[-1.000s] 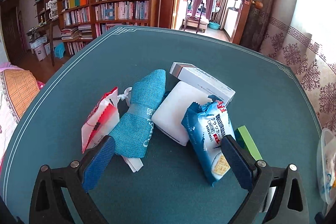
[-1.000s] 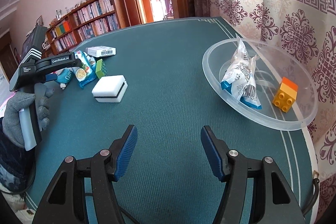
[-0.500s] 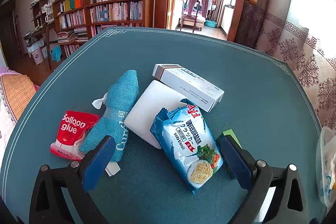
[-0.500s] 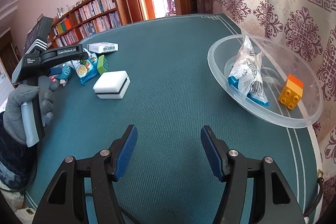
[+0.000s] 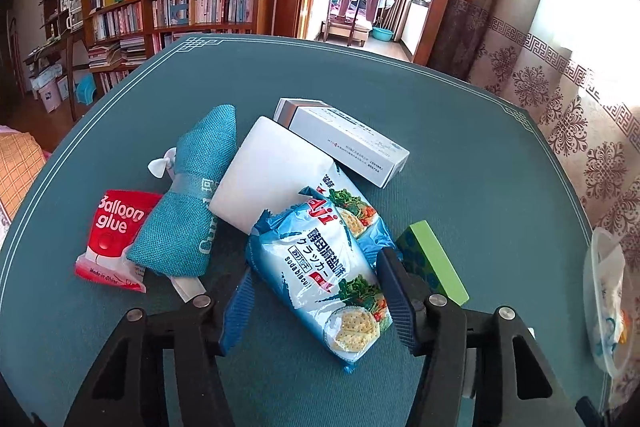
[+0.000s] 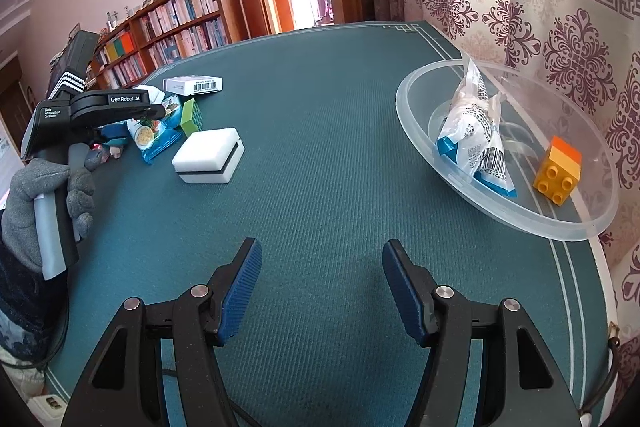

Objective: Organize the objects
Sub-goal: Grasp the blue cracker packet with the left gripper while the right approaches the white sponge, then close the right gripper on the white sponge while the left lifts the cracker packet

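Observation:
My left gripper (image 5: 316,301) has its blue pads against both sides of a blue soda biscuit packet (image 5: 328,267), which lies on a second packet of the same kind. Around it lie a white pad (image 5: 272,171), a white carton (image 5: 344,141), a teal fabric pouch (image 5: 188,199), a red balloon glue packet (image 5: 114,235) and a green block (image 5: 434,261). My right gripper (image 6: 322,291) is open and empty above bare cloth. A clear bowl (image 6: 416,115) at the right holds a snack packet (image 6: 476,135) and an orange-yellow brick (image 6: 558,171).
A white sponge with a black band (image 6: 210,157) lies alone between the pile and the bowl. The gloved hand with the left gripper (image 6: 100,107) shows at the left of the right wrist view. The teal table (image 6: 340,107) has a curtain along its right side.
My left gripper has moved right and forward from the pouch to the biscuit packet, and its jaws have narrowed onto it. The right gripper has stayed nearly still.

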`<action>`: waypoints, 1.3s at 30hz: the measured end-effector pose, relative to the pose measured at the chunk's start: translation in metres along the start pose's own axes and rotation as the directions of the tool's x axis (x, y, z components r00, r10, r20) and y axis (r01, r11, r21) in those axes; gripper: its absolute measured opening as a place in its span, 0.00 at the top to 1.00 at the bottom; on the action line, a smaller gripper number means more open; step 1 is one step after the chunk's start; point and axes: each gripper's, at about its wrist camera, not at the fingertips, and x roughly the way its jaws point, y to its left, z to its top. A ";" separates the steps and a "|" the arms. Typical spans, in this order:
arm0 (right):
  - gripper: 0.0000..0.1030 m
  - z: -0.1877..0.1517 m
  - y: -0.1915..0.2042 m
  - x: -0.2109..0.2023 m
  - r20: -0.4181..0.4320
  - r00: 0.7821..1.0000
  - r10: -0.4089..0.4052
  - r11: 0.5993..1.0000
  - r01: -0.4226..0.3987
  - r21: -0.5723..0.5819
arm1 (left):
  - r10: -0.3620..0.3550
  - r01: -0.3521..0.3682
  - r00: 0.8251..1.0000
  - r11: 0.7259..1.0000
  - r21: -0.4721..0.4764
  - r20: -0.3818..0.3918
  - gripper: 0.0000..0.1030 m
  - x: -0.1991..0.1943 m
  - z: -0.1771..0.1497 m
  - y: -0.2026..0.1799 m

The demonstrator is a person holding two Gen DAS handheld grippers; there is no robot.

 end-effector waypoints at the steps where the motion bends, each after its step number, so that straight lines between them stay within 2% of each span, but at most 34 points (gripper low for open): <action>1: 0.38 0.000 0.000 0.000 0.000 1.000 0.000 1.000 0.000 0.001 | -0.011 0.011 1.000 1.000 0.001 -0.005 0.40 -0.002 -0.002 0.001; 10: 0.38 0.006 0.015 0.005 0.000 1.000 0.015 1.000 -0.015 -0.016 | -0.078 0.080 0.996 0.995 0.055 -0.043 0.41 -0.021 -0.020 0.013; 22: 0.38 0.041 0.067 0.031 0.005 0.994 0.112 0.990 -0.111 -0.082 | -0.155 0.166 0.984 0.978 0.126 -0.091 0.41 -0.037 -0.040 0.031; 25: 0.38 0.050 0.079 0.040 0.001 0.992 0.124 0.988 -0.123 -0.089 | -0.160 0.170 0.983 0.978 0.124 -0.088 0.38 -0.037 -0.041 0.036; 27: 0.38 0.055 0.084 0.046 -0.001 0.992 0.126 0.988 -0.125 -0.092 | -0.154 0.164 0.984 0.979 0.120 -0.091 0.32 -0.036 -0.042 0.039; 29: 0.38 0.058 0.089 0.050 -0.002 0.992 0.126 0.988 -0.126 -0.094 | -0.152 0.162 0.984 0.980 0.114 -0.092 0.20 -0.035 -0.043 0.043; 39: 0.38 0.067 0.103 0.073 0.000 0.994 0.107 0.990 -0.106 -0.095 | -0.154 0.165 0.982 0.981 0.105 -0.111 0.17 -0.034 -0.050 0.047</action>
